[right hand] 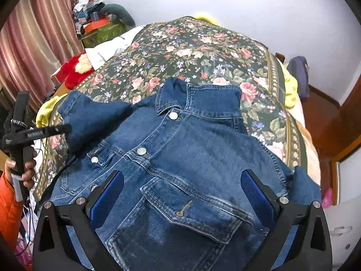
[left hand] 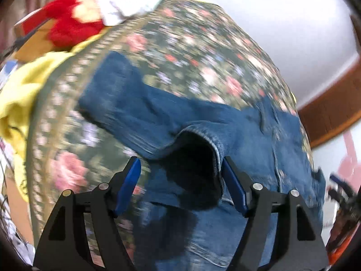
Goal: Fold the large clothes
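A blue denim jacket (right hand: pixel 180 158) lies front up on a floral bedspread (right hand: pixel 191 52), collar (right hand: pixel 198 99) toward the far side. One sleeve (right hand: pixel 90 117) lies out to the left. In the blurred left wrist view the same jacket (left hand: pixel 225 124) shows with a sleeve cuff opening (left hand: pixel 194 158) just ahead of my left gripper (left hand: pixel 181 167), which is open and empty. My right gripper (right hand: pixel 182 180) is open and empty, hovering over the chest pocket (right hand: pixel 196 212). The left gripper's body (right hand: pixel 22 135) shows at the left in the right wrist view, held by a hand.
A red and cream plush toy (right hand: pixel 76 67) and white cloth (right hand: pixel 110 47) lie at the bed's left edge. Yellow fabric (left hand: pixel 20 94) hangs off the bed side. Striped curtains (right hand: pixel 33 33), a cluttered green box (right hand: pixel 101 31) and a wooden bed frame (right hand: pixel 334 131) surround the bed.
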